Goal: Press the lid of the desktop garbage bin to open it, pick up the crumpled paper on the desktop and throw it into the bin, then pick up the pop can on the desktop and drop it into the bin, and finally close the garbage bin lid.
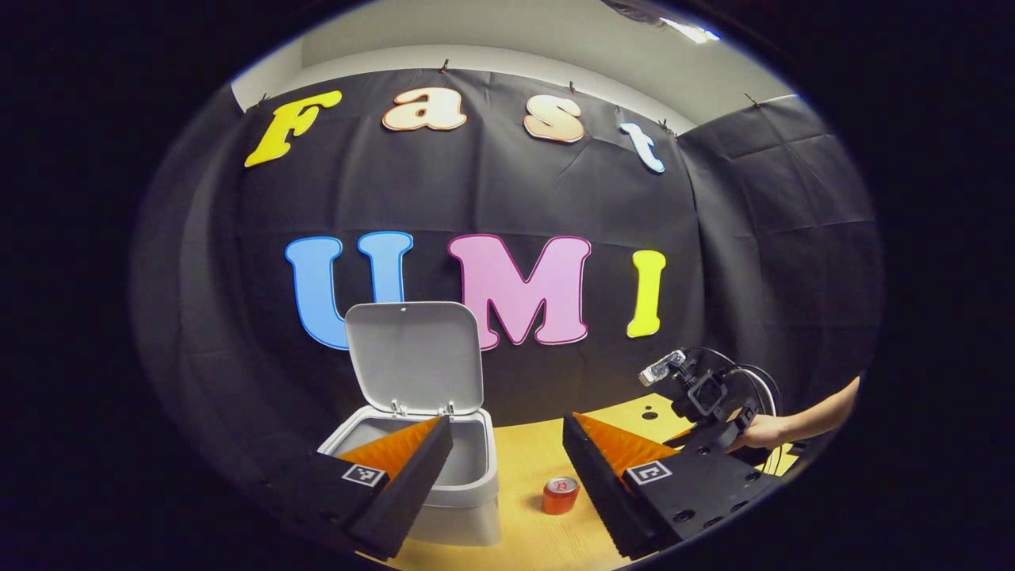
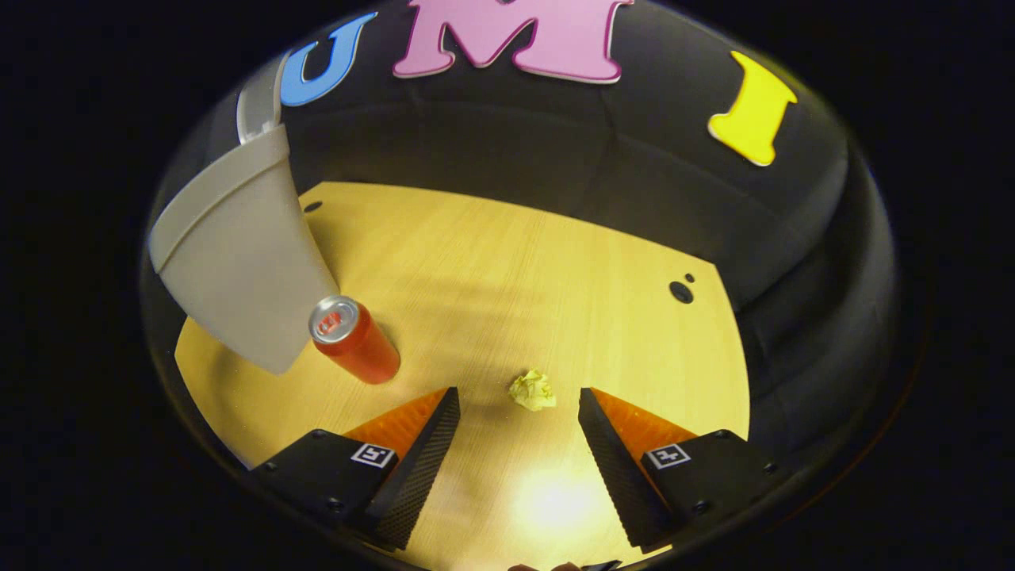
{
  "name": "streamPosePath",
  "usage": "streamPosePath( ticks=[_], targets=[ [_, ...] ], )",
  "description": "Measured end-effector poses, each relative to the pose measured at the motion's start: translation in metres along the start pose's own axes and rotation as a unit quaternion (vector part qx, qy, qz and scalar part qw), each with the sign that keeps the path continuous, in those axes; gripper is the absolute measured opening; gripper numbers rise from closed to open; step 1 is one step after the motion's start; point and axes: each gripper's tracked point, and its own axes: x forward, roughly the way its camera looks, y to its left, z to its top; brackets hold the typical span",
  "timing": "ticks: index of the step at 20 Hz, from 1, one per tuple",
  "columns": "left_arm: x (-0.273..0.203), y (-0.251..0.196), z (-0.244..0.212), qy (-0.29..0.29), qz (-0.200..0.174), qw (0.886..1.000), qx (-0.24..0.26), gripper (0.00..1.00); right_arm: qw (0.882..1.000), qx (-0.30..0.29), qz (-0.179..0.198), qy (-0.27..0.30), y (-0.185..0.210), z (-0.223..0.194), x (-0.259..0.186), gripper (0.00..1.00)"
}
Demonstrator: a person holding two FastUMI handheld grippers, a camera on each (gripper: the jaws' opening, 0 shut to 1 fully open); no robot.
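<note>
Bin lid (image 1: pixel 414 357) up, both tongs spread wide and empty, I've got my right tongs (image 2: pixel 519 424) over the paper ball (image 2: pixel 532 390) on the table (image 2: pixel 507 262), though an off-centre closing might flick it away.

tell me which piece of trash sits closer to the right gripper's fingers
The small crumpled yellow paper ball, lying between the fingers; the upright red pop can stands farther off beside the grey bin.

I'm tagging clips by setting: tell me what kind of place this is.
Probably a staged recording booth, not a home: black cloth wall behind a small wooden desktop, with an open-lidded garbage bin, a pop can and crumpled paper laid out.
</note>
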Motion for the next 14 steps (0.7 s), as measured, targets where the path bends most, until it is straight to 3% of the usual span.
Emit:
streamPosePath(
  ticks=[5, 9, 14],
  targets=[
    [-0.003, 0.001, -0.015, 0.030, 0.017, 0.999, 0.018, 0.94, 0.996, -0.027, 0.009, 0.079, -0.007, -0.028, 0.060, 0.98],
    [-0.005, -0.006, -0.025, 0.048, 0.019, 0.999, 0.006, 0.94, 0.992, 0.005, 0.019, 0.122, -0.011, -0.046, 0.084, 0.98],
    [-0.005, -0.011, -0.030, 0.064, 0.030, 0.998, -0.002, 0.95, 0.990, 0.028, 0.037, 0.131, -0.011, -0.051, 0.096, 0.98]
  ],
)
